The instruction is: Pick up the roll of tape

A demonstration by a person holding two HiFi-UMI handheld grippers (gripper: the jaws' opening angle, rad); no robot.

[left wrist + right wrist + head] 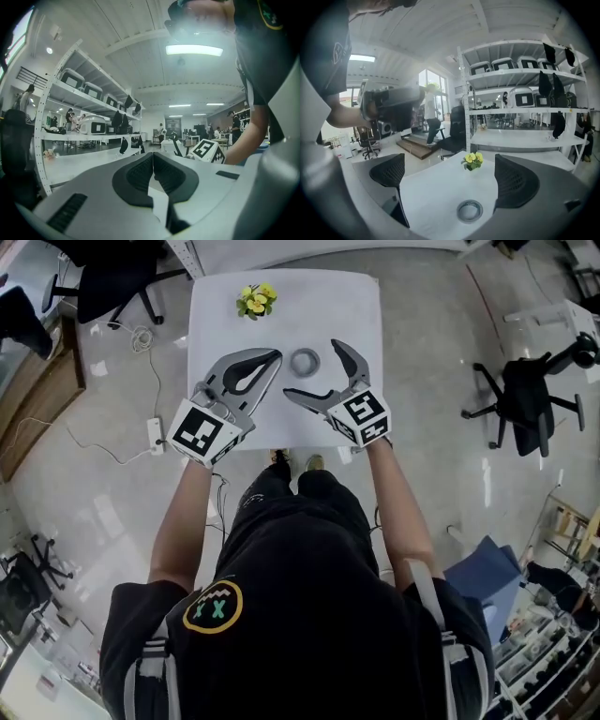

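The roll of tape (305, 361) is a small grey ring lying flat on the white table (216, 343). My right gripper (310, 368) is open, and from above the roll shows between its two spread fingers. In the right gripper view the tape (469, 210) lies low between the open jaws of the right gripper (452, 177), closer to the right pad (515, 180). My left gripper (276, 357) is shut and holds nothing, its tips just left of the roll. In the left gripper view the left gripper (153, 155) points level across the room, and the tape is not seen there.
A small bunch of yellow flowers (255, 301) stands at the table's far side, also seen as flowers (472, 161) beyond the tape. Black office chairs (525, 399) stand on the floor to the right and far left. A power strip with cables (155, 434) lies left of the table.
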